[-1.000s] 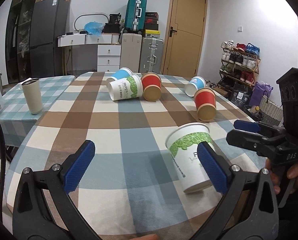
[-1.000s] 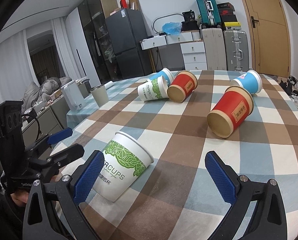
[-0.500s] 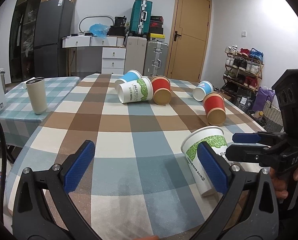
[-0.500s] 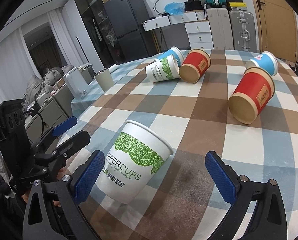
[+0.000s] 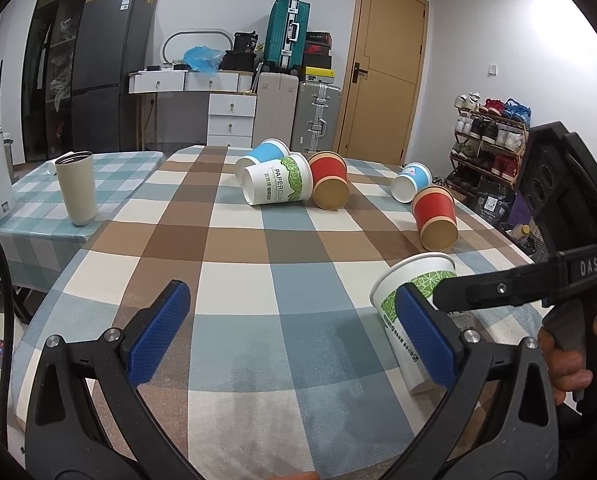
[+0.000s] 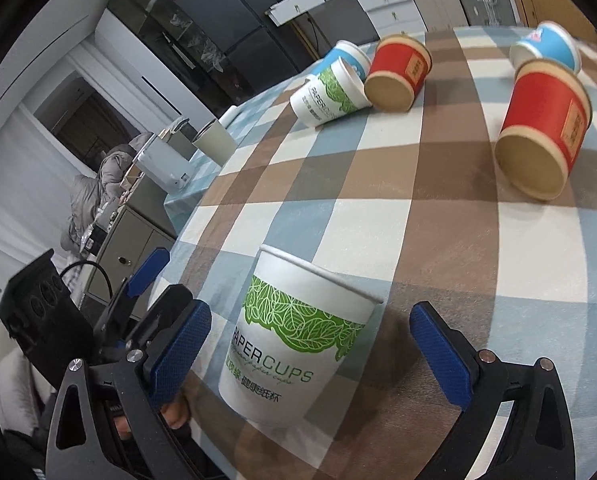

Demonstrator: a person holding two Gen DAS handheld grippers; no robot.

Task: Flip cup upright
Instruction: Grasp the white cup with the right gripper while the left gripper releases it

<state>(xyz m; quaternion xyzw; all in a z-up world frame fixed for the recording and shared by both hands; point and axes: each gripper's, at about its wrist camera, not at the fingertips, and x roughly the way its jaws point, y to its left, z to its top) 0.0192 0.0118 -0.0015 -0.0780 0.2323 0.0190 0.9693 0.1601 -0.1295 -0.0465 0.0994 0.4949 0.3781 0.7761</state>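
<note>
Spread with a blue, brown and white checked tablecloth (image 5: 234,288). Near its front edge, look for the white paper cup with green leaves (image 6: 298,340): mouth up, leaning a bit, maybe not flat on its bottom, hard to tell. Sits between the blue pads of the right gripper (image 6: 312,320), spread wide, not touching either side. Same for the left gripper (image 5: 290,320): spread wide, holding nothing, just beside the cup. Likely light and thin, easy to squash or tip. Best to pinch softly at the middle of the wall, below the rim.
</note>
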